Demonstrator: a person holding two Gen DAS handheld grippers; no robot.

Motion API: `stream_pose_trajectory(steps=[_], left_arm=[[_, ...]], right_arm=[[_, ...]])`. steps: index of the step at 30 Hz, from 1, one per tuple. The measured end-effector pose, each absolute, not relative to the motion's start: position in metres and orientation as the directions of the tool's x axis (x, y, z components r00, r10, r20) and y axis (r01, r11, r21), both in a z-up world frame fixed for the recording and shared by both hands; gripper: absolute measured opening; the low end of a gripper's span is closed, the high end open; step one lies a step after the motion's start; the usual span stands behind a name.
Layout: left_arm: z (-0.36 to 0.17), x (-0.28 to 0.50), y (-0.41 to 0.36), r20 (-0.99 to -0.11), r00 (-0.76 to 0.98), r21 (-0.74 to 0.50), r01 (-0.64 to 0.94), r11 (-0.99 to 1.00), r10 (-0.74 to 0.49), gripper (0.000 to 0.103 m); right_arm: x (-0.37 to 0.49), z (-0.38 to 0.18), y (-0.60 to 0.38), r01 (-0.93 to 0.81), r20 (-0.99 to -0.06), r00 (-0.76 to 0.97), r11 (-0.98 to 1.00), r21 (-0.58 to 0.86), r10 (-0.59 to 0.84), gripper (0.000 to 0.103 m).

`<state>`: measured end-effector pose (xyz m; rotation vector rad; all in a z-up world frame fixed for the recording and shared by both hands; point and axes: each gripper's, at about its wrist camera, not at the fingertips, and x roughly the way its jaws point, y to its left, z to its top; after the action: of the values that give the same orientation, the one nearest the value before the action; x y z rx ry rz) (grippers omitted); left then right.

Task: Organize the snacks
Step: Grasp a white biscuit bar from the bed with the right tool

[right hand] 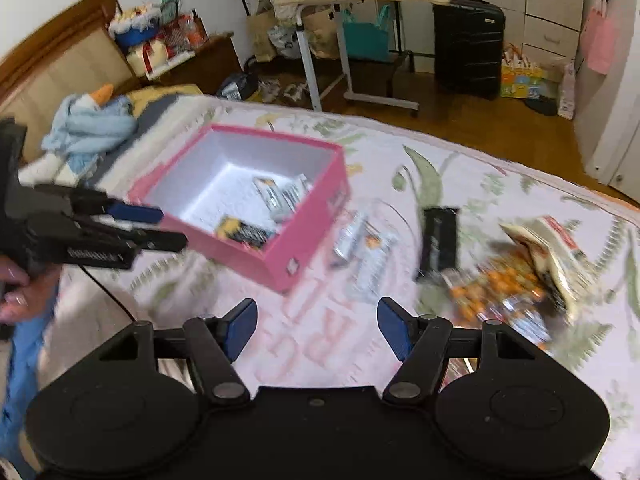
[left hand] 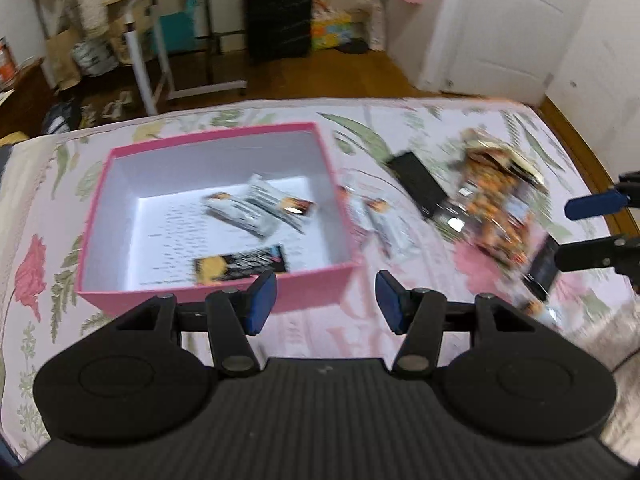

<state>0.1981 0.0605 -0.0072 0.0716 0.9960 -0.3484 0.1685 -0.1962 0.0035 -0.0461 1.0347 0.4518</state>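
fingers: left gripper (left hand: 326,304) and right gripper (right hand: 316,326) both hovering spread, empty | risk: loose snack pile (right hand: 516,280) sliding on the soft bed (right hand: 460,168), missing the pink box (right hand: 304,240)

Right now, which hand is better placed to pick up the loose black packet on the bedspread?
Probably the right gripper: empty, open, nearer the black packet. The left gripper hangs by the pink box.

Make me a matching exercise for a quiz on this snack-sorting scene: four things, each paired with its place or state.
1. pink box
2. black bar
3. yellow-and-black packet
4. left gripper

a. empty, jaws apart
b. inside the box
c. open on the bedspread
d. on the bedspread outside the box

Pairs: 1-c, 2-d, 3-b, 4-a
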Motion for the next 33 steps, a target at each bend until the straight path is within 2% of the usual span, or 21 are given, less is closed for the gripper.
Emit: stream_pose_trajectory(steps=[5,8,12,16,21,25,27,29,33], left_arm=[[-0.017,0.183,0.021,-0.848,0.445,-0.104,0.394,0.913,-0.289,0.053],[-0.027,0.180,0.002,-0.847,0.426,-0.127,0.421,0.898,-0.319,0.053],[-0.051,0.180,-0.022,-0.839,0.408,-0.173,0.425,0.888,-0.359,0.051],[-0.077,0.186,-0.044,-0.838,0.392,-0.214,0.405,0.889,-0.381,0.051],[-0.109,0.208,-0.070,-0.839,0.413,-0.209,0.357,0.910,-0.355,0.051],[-0.129,0.230,-0.082,-0.837,0.436,-0.203,0.311,0.928,-0.329,0.051],[-0.137,0.241,-0.085,-0.834,0.456,-0.195,0.282,0.939,-0.310,0.051],[-0.145,0.252,-0.089,-0.825,0.494,-0.158,0.262,0.952,-0.273,0.051],[-0.157,0.266,-0.094,-0.801,0.571,-0.044,0.247,0.968,-0.182,0.051]], right_arm=[[0.148,-0.020,-0.224,-0.403,-0.888,0.373,0.909,0.105,0.268,0.071],[0.138,-0.039,-0.235,-0.480,-0.917,0.303,0.873,0.087,0.258,0.063],[0.138,-0.071,-0.244,-0.549,-0.952,0.205,0.832,0.080,0.227,0.062],[0.147,-0.099,-0.251,-0.569,-0.968,0.136,0.817,0.098,0.211,0.062],[0.165,-0.140,-0.253,-0.545,-0.982,0.037,0.828,0.134,0.184,0.062],[0.170,-0.166,-0.248,-0.564,-0.995,0.036,0.824,0.053,0.088,0.061],[0.170,-0.177,-0.244,-0.579,-0.997,0.017,0.813,0.052,0.076,0.043],[0.167,-0.180,-0.241,-0.603,-0.997,0.006,0.796,0.061,0.081,0.032],[0.172,-0.159,-0.234,-0.594,-0.974,0.071,0.794,0.130,0.213,0.030]])
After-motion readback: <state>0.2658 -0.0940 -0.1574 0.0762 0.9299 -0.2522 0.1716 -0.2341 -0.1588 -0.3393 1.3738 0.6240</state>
